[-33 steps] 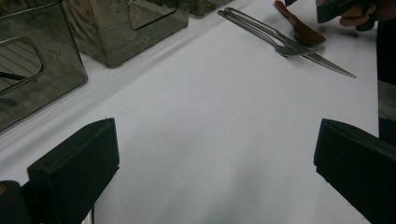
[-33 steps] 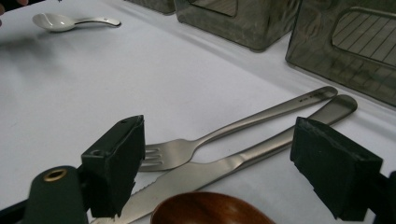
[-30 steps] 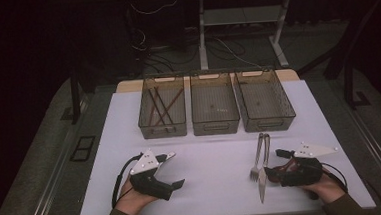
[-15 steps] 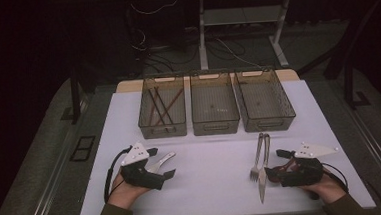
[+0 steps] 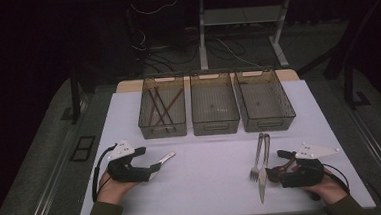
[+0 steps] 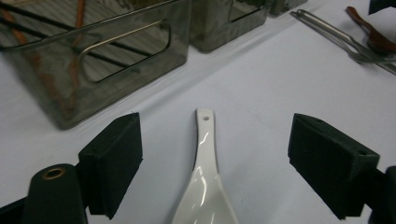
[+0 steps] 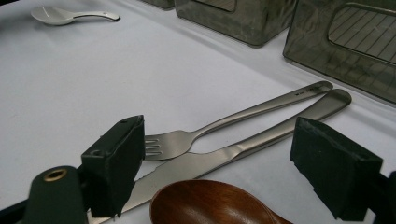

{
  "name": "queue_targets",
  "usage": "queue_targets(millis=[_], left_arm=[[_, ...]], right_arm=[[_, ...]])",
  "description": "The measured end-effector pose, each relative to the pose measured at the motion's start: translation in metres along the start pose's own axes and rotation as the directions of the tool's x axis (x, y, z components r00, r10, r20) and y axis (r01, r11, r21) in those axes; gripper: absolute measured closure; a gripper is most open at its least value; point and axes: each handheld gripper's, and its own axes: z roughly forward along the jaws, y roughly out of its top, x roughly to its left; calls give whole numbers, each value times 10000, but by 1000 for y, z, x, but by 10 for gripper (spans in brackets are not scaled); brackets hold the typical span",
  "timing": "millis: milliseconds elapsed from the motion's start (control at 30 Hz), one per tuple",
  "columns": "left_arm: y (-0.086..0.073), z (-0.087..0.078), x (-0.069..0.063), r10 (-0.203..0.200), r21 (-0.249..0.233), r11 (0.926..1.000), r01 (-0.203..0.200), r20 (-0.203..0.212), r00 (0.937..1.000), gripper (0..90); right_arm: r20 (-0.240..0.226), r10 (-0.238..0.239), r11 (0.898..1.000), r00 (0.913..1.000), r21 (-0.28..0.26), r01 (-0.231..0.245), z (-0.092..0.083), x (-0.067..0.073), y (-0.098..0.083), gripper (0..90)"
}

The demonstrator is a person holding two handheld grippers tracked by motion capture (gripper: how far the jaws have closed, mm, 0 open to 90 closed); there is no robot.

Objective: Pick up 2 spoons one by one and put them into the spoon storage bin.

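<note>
White ceramic spoon (image 6: 204, 186) on desk (image 5: 212, 171) between jaws of left gripper (image 5: 154, 168); jaws just closing, pads clear of spoon. Right gripper (image 5: 271, 172) open over wooden spoon (image 7: 210, 203), knife (image 5: 263, 175), fork (image 5: 256, 156). Farther back, unobstructed: three mesh bins (image 5: 216, 111); left bin holds chopsticks (image 5: 161, 105).

A glossy white ceramic spoon (image 6: 201, 186) lies flat on my white worktop (image 5: 212, 171), bowl nearest me, its holed handle pointing toward the smoked bins.
</note>
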Motion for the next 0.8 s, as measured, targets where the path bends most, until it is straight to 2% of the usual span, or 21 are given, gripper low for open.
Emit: queue_targets(millis=[167, 300, 433, 600, 800], left_arm=[[-7, -4, 7, -190, 233, 9995, 193, -111, 9998, 229], [-11, -4, 11, -497, 523, 9973, 508, -227, 9985, 285], [-13, -4, 13, -690, 714, 9950, 696, -110, 9976, 344], [-14, -3, 14, -702, 968, 9929, 690, 87, 9975, 413], [-16, 0, 14, -759, 1439, 9869, 723, 198, 9969, 450]], right_arm=[[-38, -42, 10000, 10000, 52, 42, 0, 0, 0, 177], [-48, -70, 9999, 10000, 76, 71, 1, 0, 0, 177], [-55, -101, 9999, 9999, 104, 102, 2, 1, 1, 176], [-45, -144, 9998, 9999, 149, 144, 2, 1, 0, 176], [-36, -263, 9994, 9996, 208, 263, 3, 2, 0, 176]])
